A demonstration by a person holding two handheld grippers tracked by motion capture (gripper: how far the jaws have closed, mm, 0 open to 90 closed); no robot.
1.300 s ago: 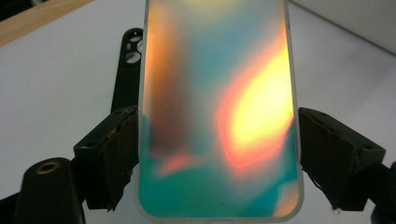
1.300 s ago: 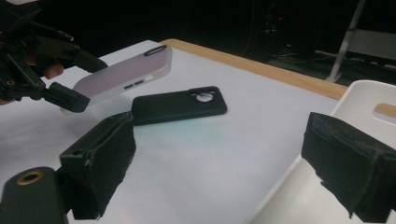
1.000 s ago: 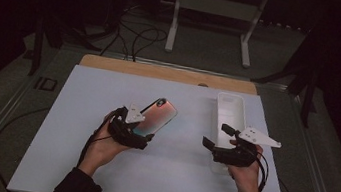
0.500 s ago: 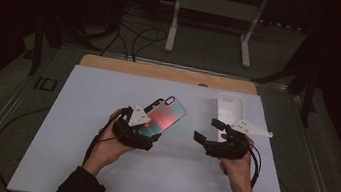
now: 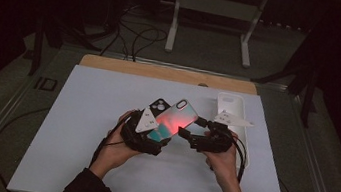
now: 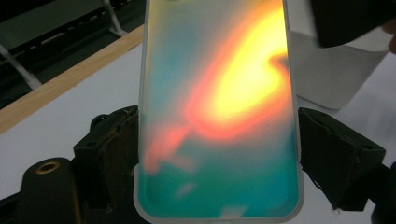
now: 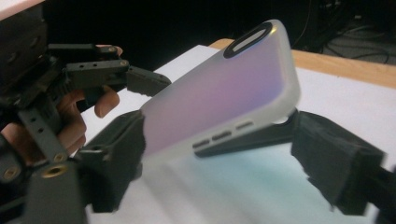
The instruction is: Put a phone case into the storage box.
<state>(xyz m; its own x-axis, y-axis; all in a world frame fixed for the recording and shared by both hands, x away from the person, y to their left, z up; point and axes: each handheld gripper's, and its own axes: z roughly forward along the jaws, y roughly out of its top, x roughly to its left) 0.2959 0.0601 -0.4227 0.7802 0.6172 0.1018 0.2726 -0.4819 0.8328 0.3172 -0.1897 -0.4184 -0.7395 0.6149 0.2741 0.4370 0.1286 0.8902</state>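
Item: phone case [image 5: 173, 121], frosted rim, back in teal with an orange-red swirl, camera cutout at its far end. Position: lifted off the white table mat [image 5: 78, 128], tilted, between my two tools at mid-table.

Item: my left gripper [image 5: 152, 136]. Its two black jaws clamp the case by its long edges near the bottom end; in the left gripper view [image 6: 219, 140] the case stands straight up between them.

Item: my right gripper [image 5: 188, 131]. Jaws have just been closing, with the case's lower edge [image 7: 224, 116] between them; left jaw at the rim, right jaw just beside it, and I cannot tell whether it presses.

Item: white phone case [image 5: 231, 107], flat on the mat behind my right hand [image 5: 222, 161].
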